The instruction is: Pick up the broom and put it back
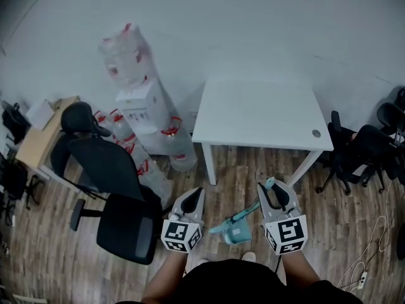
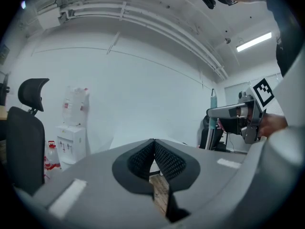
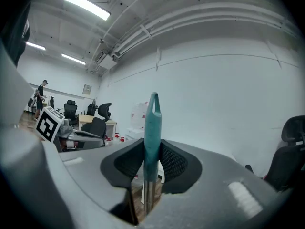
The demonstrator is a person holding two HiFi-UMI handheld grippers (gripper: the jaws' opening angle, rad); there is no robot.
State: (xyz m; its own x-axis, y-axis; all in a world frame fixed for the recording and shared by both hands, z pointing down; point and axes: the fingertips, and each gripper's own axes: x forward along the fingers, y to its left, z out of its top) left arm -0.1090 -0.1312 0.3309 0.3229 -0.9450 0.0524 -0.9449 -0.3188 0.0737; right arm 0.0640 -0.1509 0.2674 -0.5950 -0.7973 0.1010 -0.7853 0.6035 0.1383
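Note:
The broom has a teal grip end (image 3: 153, 123) on a metal handle and a teal head (image 1: 235, 232). It hangs between my two grippers above the wooden floor. My right gripper (image 1: 272, 186) is shut on the handle's teal grip, which stands upright between its pads (image 3: 171, 162) with the tip poking above them. In the left gripper view the teal tip (image 2: 213, 99) shows beside the right gripper (image 2: 238, 117). To the left of the broom, my left gripper (image 1: 197, 192) is shut with nothing between its pads (image 2: 167, 160).
A white table (image 1: 259, 116) stands ahead against the wall. A black office chair (image 1: 114, 192) is close on the left. Behind it are a water dispenser (image 1: 147, 109) and several water bottles (image 1: 174, 141). More black chairs (image 1: 361, 151) and a floor cable (image 1: 366, 258) are on the right.

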